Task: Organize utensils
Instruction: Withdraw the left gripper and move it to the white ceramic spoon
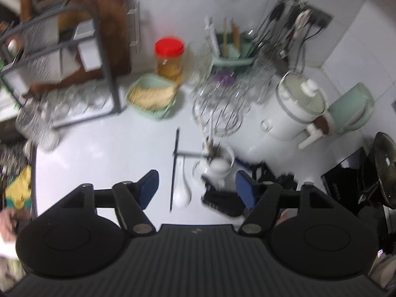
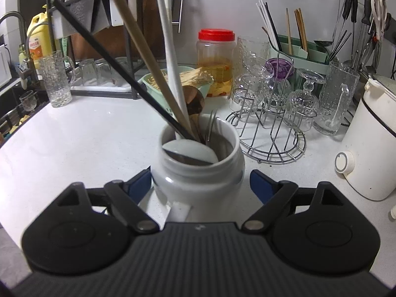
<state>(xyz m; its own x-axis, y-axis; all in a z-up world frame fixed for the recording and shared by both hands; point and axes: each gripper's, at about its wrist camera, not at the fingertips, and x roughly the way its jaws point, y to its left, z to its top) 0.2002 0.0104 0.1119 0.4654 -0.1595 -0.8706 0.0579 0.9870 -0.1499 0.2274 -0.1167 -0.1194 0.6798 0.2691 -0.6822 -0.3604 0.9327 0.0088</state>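
Note:
A white jar (image 2: 198, 173) stands on the white counter and holds several utensils: a black chopstick (image 2: 111, 66), a tan chopstick (image 2: 146, 52), a white spoon (image 2: 170, 57) and a brass spoon (image 2: 194, 101). My right gripper (image 2: 200, 184) is open, its blue pads on either side of the jar, the left pad close to its wall. In the left wrist view the same jar (image 1: 220, 160) shows from above. My left gripper (image 1: 196, 188) is open and empty, high above a white spoon (image 1: 182, 190) and a black chopstick (image 1: 174, 170) lying on the counter.
A wire glass rack (image 2: 272, 123) with glasses stands right of the jar, a white cooker (image 2: 371, 143) at far right. A green basket (image 2: 158, 81), a red-lidded jar (image 2: 215, 61), a green utensil caddy (image 2: 302, 49) and a dish rack (image 2: 99, 37) stand behind.

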